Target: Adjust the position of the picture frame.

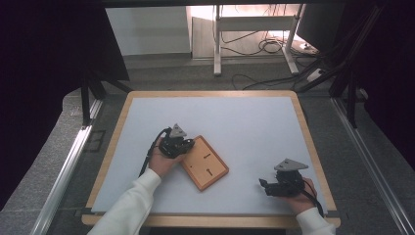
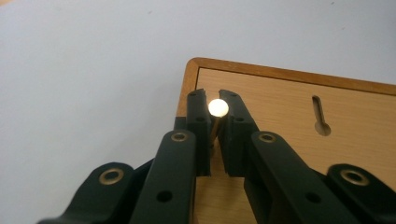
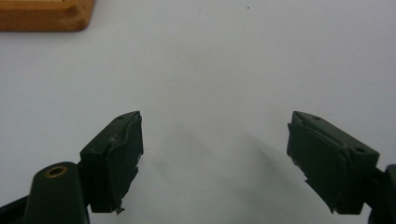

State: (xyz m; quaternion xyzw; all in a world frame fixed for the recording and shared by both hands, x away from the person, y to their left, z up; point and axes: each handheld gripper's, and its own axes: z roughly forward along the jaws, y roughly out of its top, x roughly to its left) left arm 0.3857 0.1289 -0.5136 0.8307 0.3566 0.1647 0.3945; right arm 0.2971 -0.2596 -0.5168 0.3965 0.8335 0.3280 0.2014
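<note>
Over the near corner of the wooden board (image 2: 289, 107), the left gripper (image 2: 214, 100) is pinching a small brass pin with a pale round head (image 2: 218, 108), its jaws pressed in on the shaft. Beside it, the board is showing a keyhole slot (image 2: 320, 116) with nothing in it. Off to the right, the right gripper (image 3: 215, 140) is hovering over the bare white table (image 3: 210, 60), jaws spread wide and holding nothing.

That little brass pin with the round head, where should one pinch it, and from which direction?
On the thin shaft just under the round head of the pin, probably coming along its length from the tail end. That is how the left gripper holds it above the board: jaws flat against both sides of the shaft, head poking out past the tips. The head looks too round to pinch securely.
</note>
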